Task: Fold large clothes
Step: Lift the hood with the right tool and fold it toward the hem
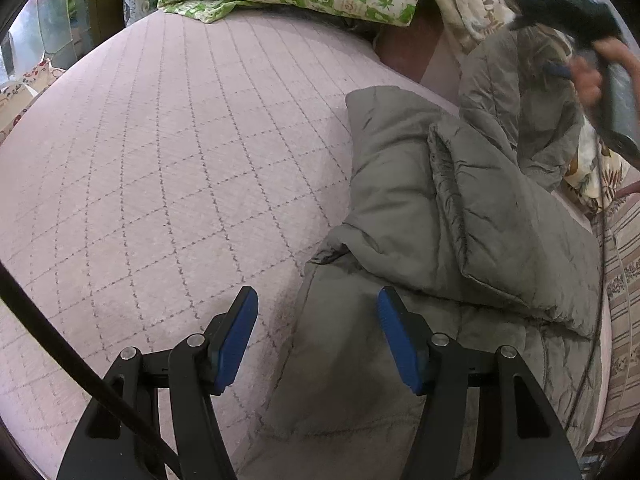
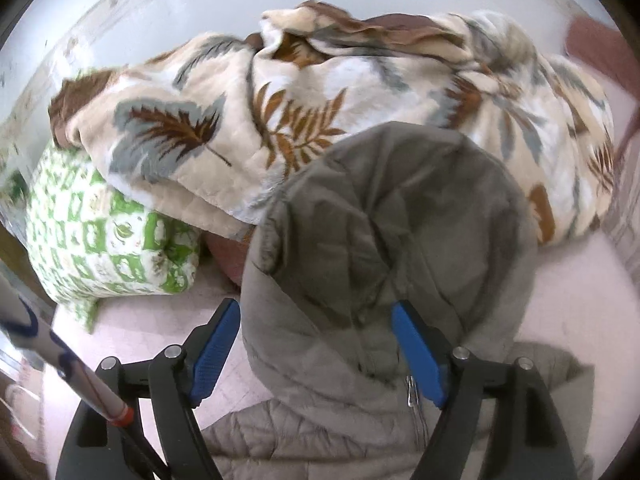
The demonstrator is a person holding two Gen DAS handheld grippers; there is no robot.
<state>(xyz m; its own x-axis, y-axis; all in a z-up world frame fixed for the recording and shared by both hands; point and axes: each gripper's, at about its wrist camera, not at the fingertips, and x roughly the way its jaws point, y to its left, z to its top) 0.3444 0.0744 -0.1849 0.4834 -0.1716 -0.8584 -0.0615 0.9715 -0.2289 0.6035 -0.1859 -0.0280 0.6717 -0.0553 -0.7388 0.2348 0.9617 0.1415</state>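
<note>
Right hand-held gripper | spread wide above | grey jacket hood

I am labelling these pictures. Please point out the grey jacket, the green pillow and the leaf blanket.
jacket (image 1: pixel 460 208): left wrist view, folded sleeve.
pillow (image 2: pixel 104 240): right wrist view, patterned front.
blanket (image 2: pixel 248 120): right wrist view, brown leaf print.

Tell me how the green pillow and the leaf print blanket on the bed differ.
The green pillow has small green-and-white squares; the leaf print blanket has large brown and grey leaves on cream. The pillow lies plump and compact; the blanket is bunched in loose folds. The blanket rests partly on the pillow. Both sit at the bed's far end.
</note>
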